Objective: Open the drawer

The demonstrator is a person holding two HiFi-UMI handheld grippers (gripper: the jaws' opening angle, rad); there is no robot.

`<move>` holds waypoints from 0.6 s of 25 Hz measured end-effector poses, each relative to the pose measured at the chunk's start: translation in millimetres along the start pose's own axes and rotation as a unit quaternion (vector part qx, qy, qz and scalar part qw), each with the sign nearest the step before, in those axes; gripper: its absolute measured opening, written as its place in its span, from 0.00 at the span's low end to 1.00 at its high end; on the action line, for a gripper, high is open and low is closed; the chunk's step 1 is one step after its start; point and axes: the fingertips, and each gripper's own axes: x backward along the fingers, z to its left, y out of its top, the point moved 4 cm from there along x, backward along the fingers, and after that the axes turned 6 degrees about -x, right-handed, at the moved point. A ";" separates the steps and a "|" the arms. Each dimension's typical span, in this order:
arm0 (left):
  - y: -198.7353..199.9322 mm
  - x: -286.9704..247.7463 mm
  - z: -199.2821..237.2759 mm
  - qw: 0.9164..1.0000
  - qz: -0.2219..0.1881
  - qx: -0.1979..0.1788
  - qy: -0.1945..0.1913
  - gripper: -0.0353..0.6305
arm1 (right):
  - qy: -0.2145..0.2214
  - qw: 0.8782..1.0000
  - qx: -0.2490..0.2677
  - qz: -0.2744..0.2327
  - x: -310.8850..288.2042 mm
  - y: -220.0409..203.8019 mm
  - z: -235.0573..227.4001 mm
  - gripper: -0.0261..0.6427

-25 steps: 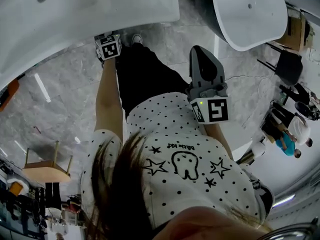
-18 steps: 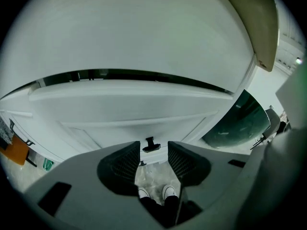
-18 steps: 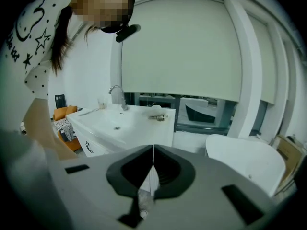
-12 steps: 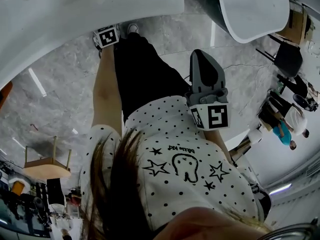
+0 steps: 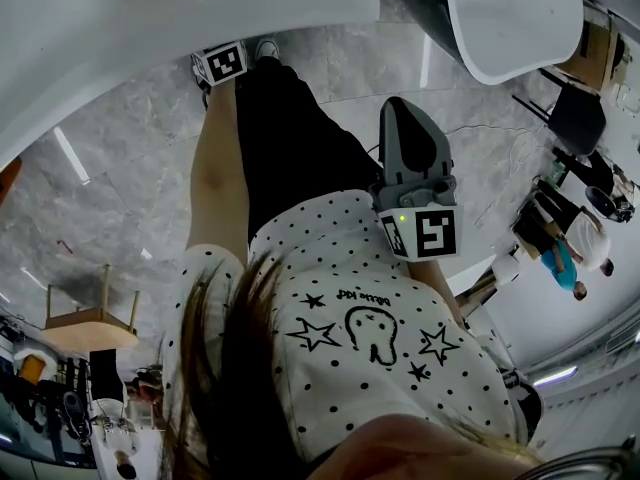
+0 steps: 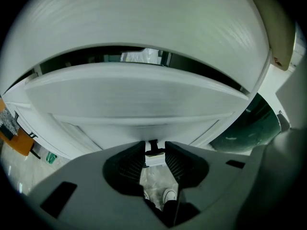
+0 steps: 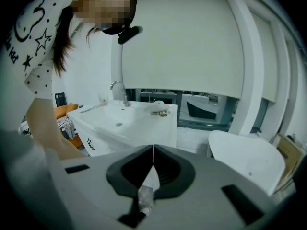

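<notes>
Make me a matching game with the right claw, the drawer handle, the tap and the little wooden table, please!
Things:
1. right claw
2. drawer handle
3. tap
4. little wooden table

Places or states:
A. stands on the grey floor
B. small and black
C. shut, nothing in it
D. curves over the sink

Pairs: 1-C, 2-B, 3-D, 4-A.

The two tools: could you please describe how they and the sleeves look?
The right tool and left tool are grey shells with black pads, each bearing a white cube with black square markers. The sleeve is white with black dots.
</notes>
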 end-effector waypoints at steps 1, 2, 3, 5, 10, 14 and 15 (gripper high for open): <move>-1.3 -0.6 0.4 1.000 0.002 0.000 0.000 0.25 | 0.001 1.000 0.000 0.001 -0.7 -0.8 0.7 0.06; -2.1 -0.8 0.7 1.000 0.003 0.000 0.000 0.25 | 0.001 1.000 0.000 0.001 -1.3 -1.4 1.2 0.06; -2.4 -0.7 0.8 1.000 0.002 -0.001 -0.001 0.25 | 0.002 1.000 0.001 0.001 -1.6 -1.7 1.3 0.06; -3.1 0.7 0.1 1.000 0.002 -0.001 -0.002 0.25 | 0.002 1.000 0.001 0.001 -0.4 -1.6 0.4 0.06; -5.2 4.9 -2.0 1.000 -0.001 -0.004 -0.007 0.24 | 0.004 1.000 0.000 0.003 2.7 -3.3 -0.5 0.06; -12.2 5.0 1.9 1.000 0.002 -0.003 -0.007 0.24 | 0.008 1.000 0.000 0.005 -1.0 -6.4 4.1 0.06; -13.7 5.0 3.5 1.000 0.002 -0.002 -0.008 0.24 | 0.008 1.000 0.000 0.005 -1.5 -7.3 5.6 0.06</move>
